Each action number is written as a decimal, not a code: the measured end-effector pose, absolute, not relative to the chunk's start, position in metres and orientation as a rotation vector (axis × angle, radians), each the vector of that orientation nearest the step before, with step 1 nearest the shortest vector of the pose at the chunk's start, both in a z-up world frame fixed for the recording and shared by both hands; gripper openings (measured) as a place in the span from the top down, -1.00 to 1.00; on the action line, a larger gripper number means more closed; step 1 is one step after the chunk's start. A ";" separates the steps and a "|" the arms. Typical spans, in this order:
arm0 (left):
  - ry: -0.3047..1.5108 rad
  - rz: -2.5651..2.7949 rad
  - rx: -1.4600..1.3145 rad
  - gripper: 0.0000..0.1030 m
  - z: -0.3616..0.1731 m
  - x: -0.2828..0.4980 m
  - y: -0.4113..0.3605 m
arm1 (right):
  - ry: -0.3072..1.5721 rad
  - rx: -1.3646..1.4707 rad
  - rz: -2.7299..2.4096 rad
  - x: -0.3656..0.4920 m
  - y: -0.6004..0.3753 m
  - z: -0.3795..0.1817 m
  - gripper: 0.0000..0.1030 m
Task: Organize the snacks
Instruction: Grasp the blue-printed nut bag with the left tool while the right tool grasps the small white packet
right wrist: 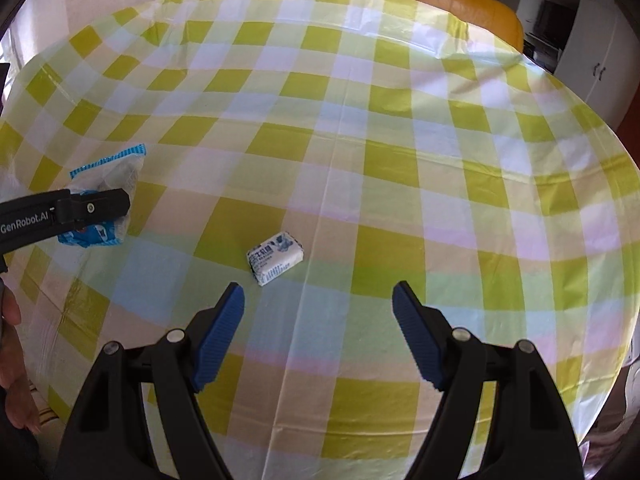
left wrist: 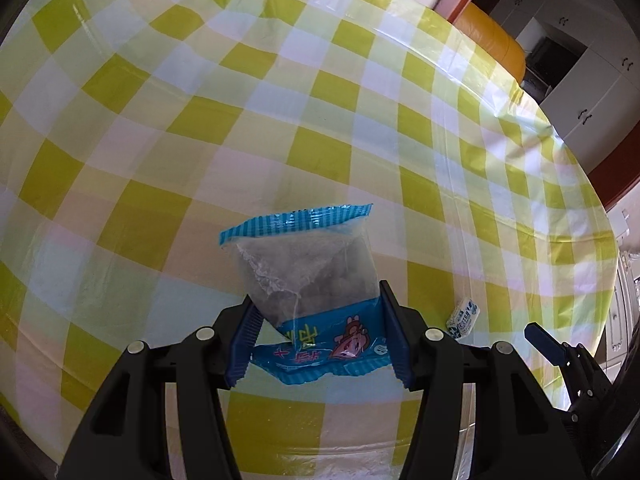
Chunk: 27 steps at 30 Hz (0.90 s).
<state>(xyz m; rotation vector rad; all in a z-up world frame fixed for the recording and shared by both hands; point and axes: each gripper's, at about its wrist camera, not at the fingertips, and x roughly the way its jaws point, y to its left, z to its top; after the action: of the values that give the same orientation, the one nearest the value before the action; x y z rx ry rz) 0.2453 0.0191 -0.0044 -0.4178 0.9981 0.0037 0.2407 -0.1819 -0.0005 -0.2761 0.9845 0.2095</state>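
A snack bag (left wrist: 312, 276), clear with blue printed ends, sits between the pads of my left gripper (left wrist: 317, 296), which is shut on its lower half just above the checked tablecloth (left wrist: 200, 120). In the right wrist view the same bag (right wrist: 120, 168) shows at the far left with a left finger (right wrist: 100, 204) across it. A small white packet with blue print (right wrist: 275, 258) lies on the cloth just ahead and left of my right gripper (right wrist: 318, 296), which is open with nothing between its fingers. The packet (left wrist: 463, 317) also shows right of the bag.
The round table carries a yellow-and-white checked plastic cloth (right wrist: 400, 120). A yellow chair (right wrist: 460, 4) stands at its far edge, with white cabinets (right wrist: 600, 60) behind. A person's hand (right wrist: 12, 360) shows at the lower left. A right finger (left wrist: 544, 342) pokes in at the right.
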 end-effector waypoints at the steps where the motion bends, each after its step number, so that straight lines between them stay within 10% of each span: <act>1: 0.998 0.009 -0.423 -0.05 -0.005 0.245 0.022 | 0.992 -0.310 0.242 0.244 -0.178 -0.003 -0.48; 27: 1.015 -0.011 -0.396 -0.05 -0.014 0.248 0.015 | 1.080 -0.240 0.355 0.278 -0.173 -0.021 0.32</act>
<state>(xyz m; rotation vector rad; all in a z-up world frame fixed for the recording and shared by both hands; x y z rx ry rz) 0.2481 0.0148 -0.0139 -0.3960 1.0148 -0.0111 0.2777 -0.1733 -0.0212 -0.2396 1.0801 0.3554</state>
